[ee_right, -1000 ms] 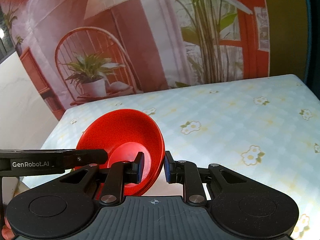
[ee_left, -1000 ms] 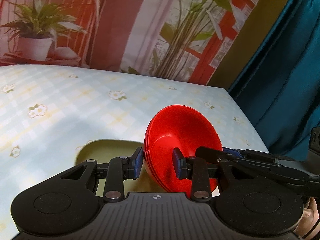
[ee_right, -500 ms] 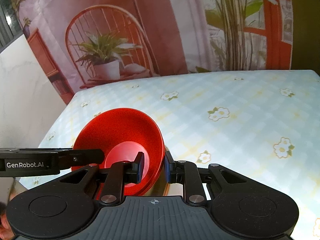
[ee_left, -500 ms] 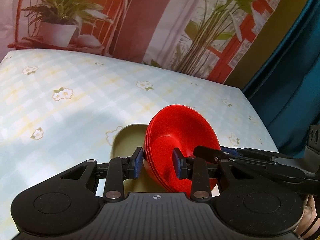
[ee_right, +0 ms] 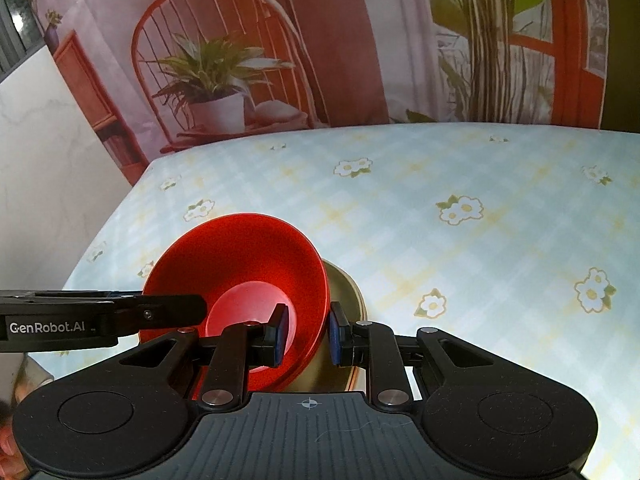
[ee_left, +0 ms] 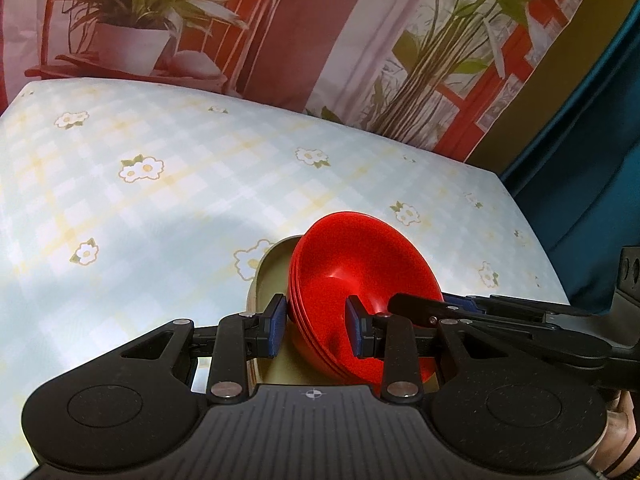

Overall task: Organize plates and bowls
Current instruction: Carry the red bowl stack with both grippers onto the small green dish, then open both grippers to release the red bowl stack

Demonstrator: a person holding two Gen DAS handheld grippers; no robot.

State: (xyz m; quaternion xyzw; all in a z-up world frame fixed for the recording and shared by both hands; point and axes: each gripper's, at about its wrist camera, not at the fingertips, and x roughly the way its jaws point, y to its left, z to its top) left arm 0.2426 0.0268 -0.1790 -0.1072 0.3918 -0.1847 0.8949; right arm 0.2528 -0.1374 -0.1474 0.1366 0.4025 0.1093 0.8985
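A stack of red bowls [ee_left: 360,264] is held between both grippers, over a beige plate [ee_left: 276,276] on the flowered tablecloth. My left gripper [ee_left: 316,326] straddles the stack's left rim, one pad inside and one outside. My right gripper [ee_right: 308,334] straddles the opposite rim of the red bowls [ee_right: 248,268], with the beige plate [ee_right: 344,292] just behind. Each gripper's fingers show in the other's view. The underside of the stack is hidden, so contact with the plate is unclear.
The table [ee_right: 440,184] is covered in a light blue checked cloth with white flowers. A printed backdrop of chair and plants hangs behind it. A teal curtain [ee_left: 592,160] hangs past the table's right edge, a white wall [ee_right: 48,152] past its left.
Both grippers have carried the red bowls forward and lower over the table; the beige plate now shows closer under the stack. The grips look unchanged.
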